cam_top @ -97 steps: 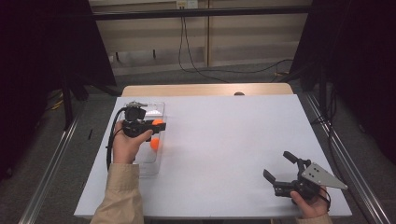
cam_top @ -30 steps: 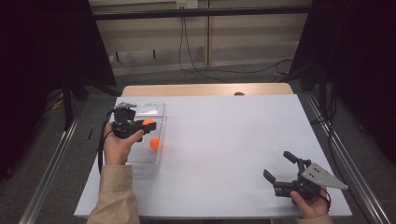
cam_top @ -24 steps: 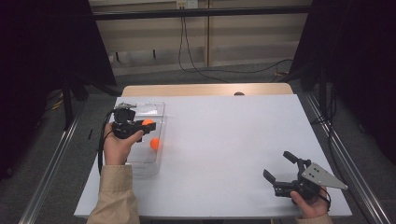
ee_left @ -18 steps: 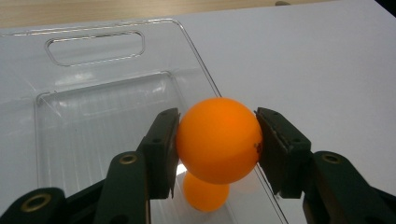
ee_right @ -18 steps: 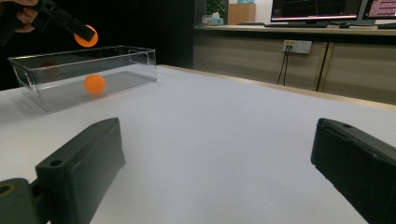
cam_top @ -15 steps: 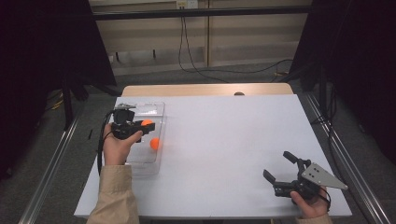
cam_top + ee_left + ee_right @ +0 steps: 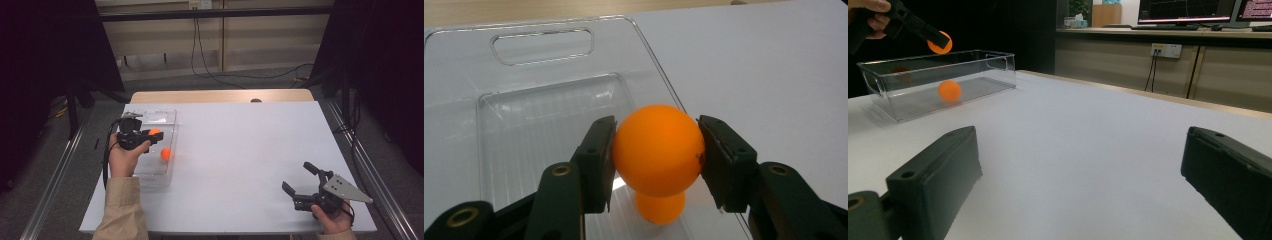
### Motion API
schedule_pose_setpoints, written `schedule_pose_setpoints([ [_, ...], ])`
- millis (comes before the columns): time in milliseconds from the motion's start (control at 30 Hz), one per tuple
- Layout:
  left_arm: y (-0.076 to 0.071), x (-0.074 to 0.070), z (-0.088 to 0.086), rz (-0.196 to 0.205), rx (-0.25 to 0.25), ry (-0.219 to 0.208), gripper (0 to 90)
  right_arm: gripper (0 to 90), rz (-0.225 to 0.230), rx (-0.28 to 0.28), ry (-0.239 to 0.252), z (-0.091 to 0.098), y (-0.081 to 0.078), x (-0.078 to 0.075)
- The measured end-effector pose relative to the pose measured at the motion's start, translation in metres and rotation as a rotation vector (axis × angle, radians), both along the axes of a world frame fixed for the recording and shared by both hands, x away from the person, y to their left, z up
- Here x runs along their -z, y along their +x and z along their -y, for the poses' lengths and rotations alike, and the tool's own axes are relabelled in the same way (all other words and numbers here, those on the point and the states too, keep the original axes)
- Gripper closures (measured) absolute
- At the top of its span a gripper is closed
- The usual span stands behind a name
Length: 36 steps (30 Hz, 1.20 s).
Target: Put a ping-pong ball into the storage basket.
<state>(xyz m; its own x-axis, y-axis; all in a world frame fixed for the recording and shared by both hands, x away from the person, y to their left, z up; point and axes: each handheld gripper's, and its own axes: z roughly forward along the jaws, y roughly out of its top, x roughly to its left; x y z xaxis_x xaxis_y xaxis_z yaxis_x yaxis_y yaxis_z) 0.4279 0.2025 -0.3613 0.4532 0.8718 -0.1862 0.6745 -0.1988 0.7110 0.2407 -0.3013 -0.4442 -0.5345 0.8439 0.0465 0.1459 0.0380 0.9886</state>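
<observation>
The left gripper [image 7: 656, 160] has its two black fingers [image 7: 596, 155] pressed on either side of an orange ball [image 7: 658, 150], clamped firmly with the ball bulging between the pads; in the high view this gripper [image 7: 146, 136] is held by the left hand [image 7: 124, 157] above the clear plastic bin [image 7: 167, 116], the held ball [image 7: 154, 132] hanging over the bin's inside, clear of the floor of it. Directly below, a second orange ball [image 7: 659, 207] lies on the bin's bottom — partly hidden by the held one in the left gripper view, and plain in the high view [image 7: 165, 153] near the bin's right wall; the right gripper view shows both, the held ball [image 7: 940, 43] raised above the rim and the second ball [image 7: 949, 91] resting inside. The bin stands at the left edge of the white counter [image 7: 240, 150], its handle slot [image 7: 542, 44] at the far end.

The right gripper [image 7: 1083, 180] has its fingers [image 7: 935, 175] spread wide with nothing between them; in the high view it [image 7: 300, 182] sits low at the counter's near right corner, in the right hand [image 7: 332, 222], well apart from the bin, its grey three-cornered plate on top.
</observation>
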Motion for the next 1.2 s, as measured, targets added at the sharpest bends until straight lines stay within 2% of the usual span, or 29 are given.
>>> schedule_pose_setpoints([
  [800, -0.0014, 0.0053, -0.0086, 0.006, -0.040, 0.010, 51.0, 1.9, 0.000, -0.004, 0.002, -0.0011, -0.0003, -0.0002],
  [1200, -0.0018, 0.0080, -0.0084, 0.002, -0.043, 0.020, 51.0, 1.9, 0.001, -0.004, 0.000, -0.0011, -0.0002, 0.0000],
])
